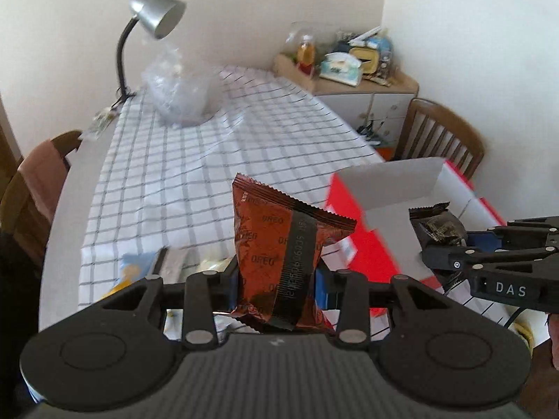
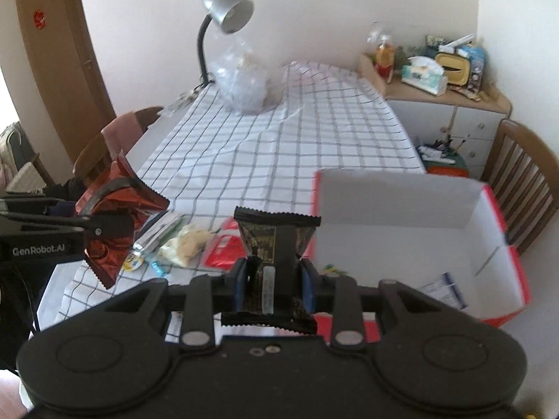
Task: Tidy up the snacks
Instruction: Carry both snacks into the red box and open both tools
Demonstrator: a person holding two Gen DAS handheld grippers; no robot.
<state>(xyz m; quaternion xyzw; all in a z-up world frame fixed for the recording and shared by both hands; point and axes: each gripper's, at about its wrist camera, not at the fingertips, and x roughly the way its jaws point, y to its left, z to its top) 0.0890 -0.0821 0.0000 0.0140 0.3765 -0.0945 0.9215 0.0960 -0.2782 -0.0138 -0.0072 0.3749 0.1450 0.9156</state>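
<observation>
Left wrist view: the left gripper has its fingers closed on a red-brown cookie packet, pinched low on its body. The packet stands upright above the fingers, clear of the counter, its crimped top edge tilted down to the right. At the right edge of the view, the right gripper comes in from the side, clamped on a black snack packet in front of the red box. One white flap of the box stands raised behind that packet. A checked cloth covers most of the counter. More wrappers lie near the left gripper's base; they are blurred. At the far end are a clear plastic bag and a silver desk lamp.

Right wrist view: the right gripper holds the black snack packet upright, its fingers pressed tight against both sides, just left of the open red box. The box interior is white, with a printed slip lying on its floor. The left gripper shows at the left edge with the red-brown cookie packet crumpled between its fingers, above the near-left corner of the checked cloth. Between the two grippers, on the cloth, lie a pale lumpy bag, a red wrapper and smaller wrappers. A wooden chair stands behind the box.
</observation>
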